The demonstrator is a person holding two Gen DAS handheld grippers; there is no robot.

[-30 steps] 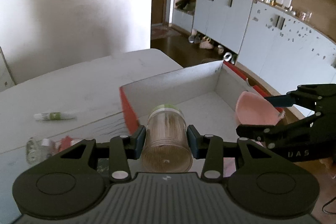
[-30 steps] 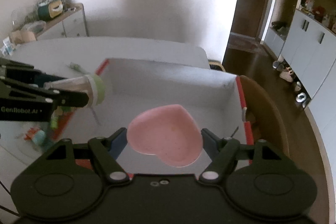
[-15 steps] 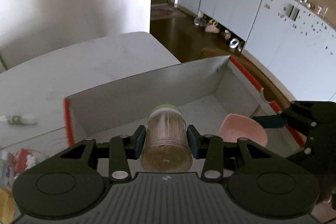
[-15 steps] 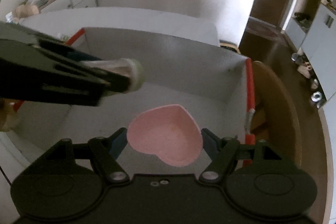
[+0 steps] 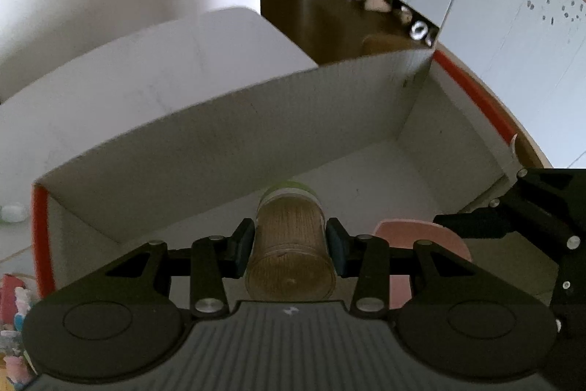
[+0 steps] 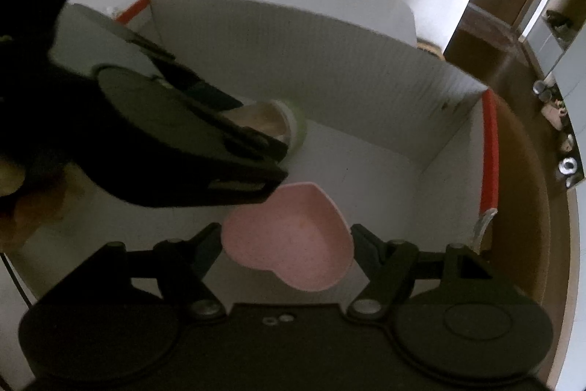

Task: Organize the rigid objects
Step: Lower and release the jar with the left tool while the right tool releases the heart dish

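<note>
White box [image 5: 227,141] below, left tongs [image 5: 289,246] clamping toothpick jar [image 5: 289,244], right tongs [image 6: 287,246] gripping pink heart dish [image 6: 289,237].

Clear plastic jar of toothpicks with a green lid [image 5: 289,237] over the floor of the open white cardboard box with red edges [image 5: 227,138], pink heart-shaped dish [image 6: 289,237] just to its right inside the box, box on the white table [image 5: 164,61]

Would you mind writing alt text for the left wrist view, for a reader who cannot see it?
The left gripper holds a clear toothpick jar with a green lid between its jaws, over the inside of an open white cardboard box with red edges. At right, the right gripper holds a pink dish in the same box.
</note>
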